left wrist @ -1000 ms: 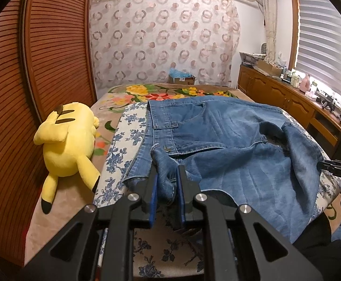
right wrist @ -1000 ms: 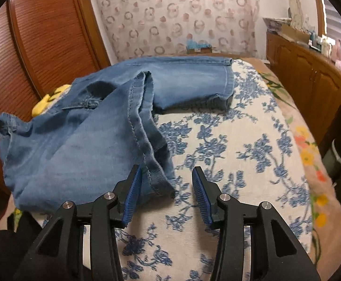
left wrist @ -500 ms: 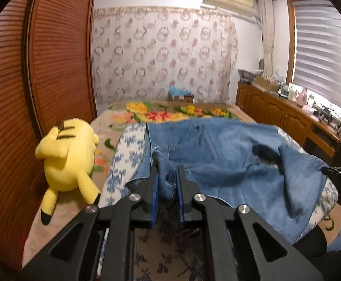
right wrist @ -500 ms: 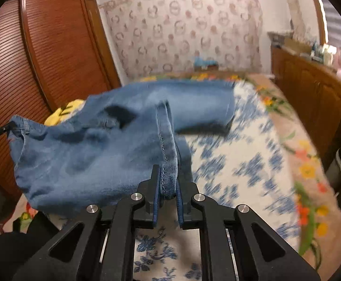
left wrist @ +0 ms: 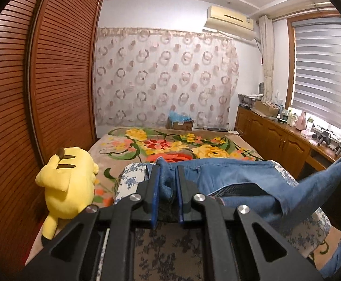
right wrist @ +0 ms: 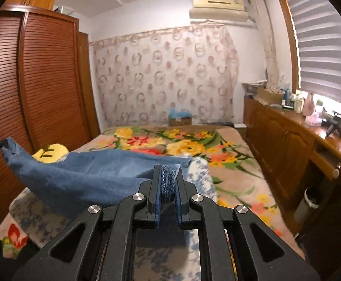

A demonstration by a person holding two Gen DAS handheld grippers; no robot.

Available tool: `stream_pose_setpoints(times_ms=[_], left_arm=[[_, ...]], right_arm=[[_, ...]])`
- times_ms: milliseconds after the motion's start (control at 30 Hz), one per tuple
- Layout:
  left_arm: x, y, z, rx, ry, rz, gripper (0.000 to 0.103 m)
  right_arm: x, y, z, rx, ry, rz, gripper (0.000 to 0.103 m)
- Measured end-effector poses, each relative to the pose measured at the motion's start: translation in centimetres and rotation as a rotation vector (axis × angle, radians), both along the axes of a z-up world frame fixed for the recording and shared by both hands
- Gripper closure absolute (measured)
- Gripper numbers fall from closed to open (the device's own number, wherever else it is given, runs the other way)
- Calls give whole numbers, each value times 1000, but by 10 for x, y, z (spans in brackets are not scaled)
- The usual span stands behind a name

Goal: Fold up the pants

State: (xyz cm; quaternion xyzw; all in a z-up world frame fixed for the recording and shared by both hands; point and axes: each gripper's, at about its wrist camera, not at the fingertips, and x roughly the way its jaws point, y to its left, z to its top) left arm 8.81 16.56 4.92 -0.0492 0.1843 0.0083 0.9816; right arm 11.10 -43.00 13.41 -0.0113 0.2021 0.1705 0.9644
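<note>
Denim in both grips. My left gripper (left wrist: 166,187) has its jaws clamped on a bunched fold of the jeans (left wrist: 231,175), the blue pads pressing the cloth from both sides. My right gripper (right wrist: 168,187) has just been closing its jaws, and they now pinch a stitched edge of the same jeans, a seam with pale thread showing between the pads.

Jeans are partly lifted off the bed (left wrist: 170,145). In the left view the cloth runs from my left jaws across to the right, where a raised corner peaks near the right edge of the frame, at my other gripper. Under that raised span a dark gap shows. In the right view the cloth sags in a shallow sling from my right jaws to a lifted corner at the far left.

Under the jeans lies a white cloth with blue flowers (left wrist: 133,178), spread on the near end of the bed. Beyond it, a flowered blanket (right wrist: 189,145) covers the bed to its far end.

Yellow plush toy (left wrist: 67,182) lies along the left edge of the bed, beside the slatted wooden wardrobe (left wrist: 53,82). Wooden cabinets (right wrist: 287,145) run along the bed's right side.
</note>
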Motion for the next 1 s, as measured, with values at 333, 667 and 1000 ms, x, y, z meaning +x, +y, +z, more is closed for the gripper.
stream_pose_setpoints(times_ms=[333, 667, 1000], left_arm=[[60, -7, -33, 49, 95, 10, 94], [108, -1, -40, 21, 119, 23, 94], [183, -6, -36, 64, 133, 10, 94]], right_arm=[[80, 13, -56, -56, 122, -26, 96], [124, 22, -61, -65, 129, -7, 96], [184, 37, -48, -130, 98, -21, 96]])
